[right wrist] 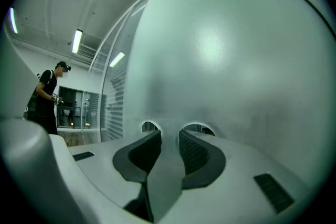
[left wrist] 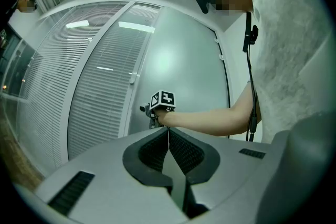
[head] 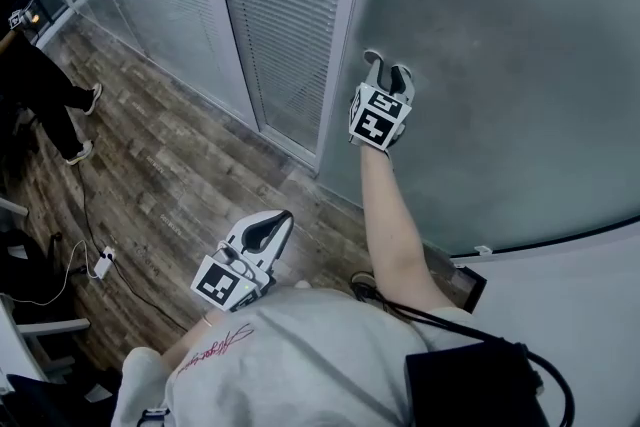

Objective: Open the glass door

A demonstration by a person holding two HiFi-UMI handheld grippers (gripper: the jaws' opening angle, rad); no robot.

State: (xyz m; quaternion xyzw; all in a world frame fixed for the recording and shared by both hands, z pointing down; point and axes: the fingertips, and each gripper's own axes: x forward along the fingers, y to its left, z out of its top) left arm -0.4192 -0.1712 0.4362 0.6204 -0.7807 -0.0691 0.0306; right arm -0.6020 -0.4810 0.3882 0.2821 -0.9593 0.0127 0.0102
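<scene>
Glass door: frosted; probably heavy, stiff, slick. No purchase for pinching; push flat near free edge. Right gripper apart, empty, tips at it; left gripper together, idle.

Glass door: single frosted grey-green panel, upright. Left edge meets the white-framed blind partition. Right edge, with small white brackets, runs along a dark seam beside the white wall.
</scene>
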